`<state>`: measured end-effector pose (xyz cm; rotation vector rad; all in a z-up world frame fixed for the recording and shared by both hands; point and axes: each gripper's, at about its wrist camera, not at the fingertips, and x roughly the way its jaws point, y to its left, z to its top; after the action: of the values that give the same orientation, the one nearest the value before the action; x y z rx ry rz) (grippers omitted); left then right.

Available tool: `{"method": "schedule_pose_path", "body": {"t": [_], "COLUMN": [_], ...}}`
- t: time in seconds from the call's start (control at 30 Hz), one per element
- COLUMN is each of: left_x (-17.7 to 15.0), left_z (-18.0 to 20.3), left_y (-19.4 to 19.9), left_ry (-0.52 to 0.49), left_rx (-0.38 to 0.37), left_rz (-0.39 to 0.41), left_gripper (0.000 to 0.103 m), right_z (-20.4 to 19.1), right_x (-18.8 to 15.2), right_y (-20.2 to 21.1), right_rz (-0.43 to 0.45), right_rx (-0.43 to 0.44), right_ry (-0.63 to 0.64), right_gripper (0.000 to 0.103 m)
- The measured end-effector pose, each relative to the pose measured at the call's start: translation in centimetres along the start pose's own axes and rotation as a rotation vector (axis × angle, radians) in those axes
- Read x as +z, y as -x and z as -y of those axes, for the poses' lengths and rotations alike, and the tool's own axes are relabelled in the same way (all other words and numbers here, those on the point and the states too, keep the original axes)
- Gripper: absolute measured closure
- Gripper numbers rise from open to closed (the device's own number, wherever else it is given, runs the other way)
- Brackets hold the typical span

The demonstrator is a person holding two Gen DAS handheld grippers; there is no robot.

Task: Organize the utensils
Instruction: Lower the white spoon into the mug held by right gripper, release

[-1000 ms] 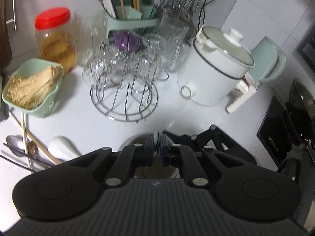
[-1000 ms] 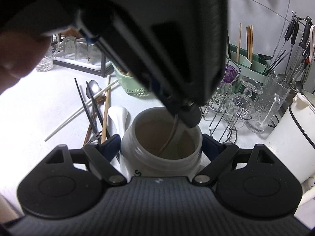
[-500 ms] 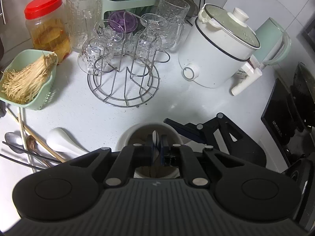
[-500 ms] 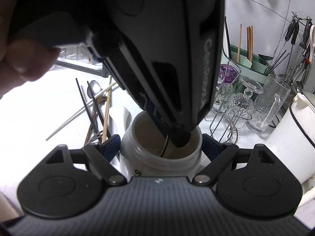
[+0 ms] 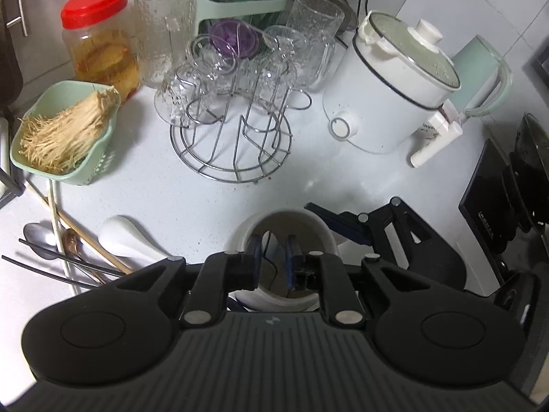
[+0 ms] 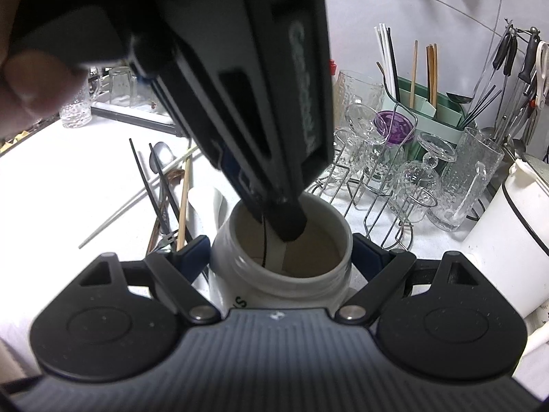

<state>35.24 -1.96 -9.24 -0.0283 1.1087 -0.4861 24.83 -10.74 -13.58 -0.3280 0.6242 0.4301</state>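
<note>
The white jar [image 6: 281, 267] stands on the counter [image 5: 192, 199] with a thin dark utensil [image 6: 265, 240] and a pale one leaning inside it; the right gripper [image 6: 281, 254] is clamped on the jar's sides; the left gripper [image 5: 272, 257], tips down in the jar's mouth, is opening, the dark utensil loose between its fingers; chopsticks and spoons [image 5: 68, 250] lie left of the jar.

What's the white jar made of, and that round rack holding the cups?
The white jar looks like glazed ceramic: thick rim, smooth glossy wall, though it might be plastic. The round rack looks like shiny metal wire: thin silver bars with bright glints.
</note>
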Motion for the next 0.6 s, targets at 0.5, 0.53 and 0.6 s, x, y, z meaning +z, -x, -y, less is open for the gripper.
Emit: {"method": "schedule_pose_path", "body": {"t": [0.5,0.53,0.6], "left_x": [-0.3,-0.4,-0.4], "left_z": [-1.4,-1.5,-1.6], "left_y": [3.1,3.3,3.7], "left_ry": [0.047,0.056,0.066], "left_rx": [0.017,0.020,0.030], "left_rz": [0.071,0.077,0.090], "left_gripper": [0.083,0.083,0.083], "right_z": [-0.2,-0.3,-0.2], "right_x": [0.1,0.1,0.1], "right_y": [0.0,0.1,0.1], "right_rz": [-0.001,0.001,0.003], "right_rx": [-0.019,-0.021,-0.020], "right_ry": [-0.013,-0.014,-0.017], "right_gripper": [0.013,0.013,0.013]}}
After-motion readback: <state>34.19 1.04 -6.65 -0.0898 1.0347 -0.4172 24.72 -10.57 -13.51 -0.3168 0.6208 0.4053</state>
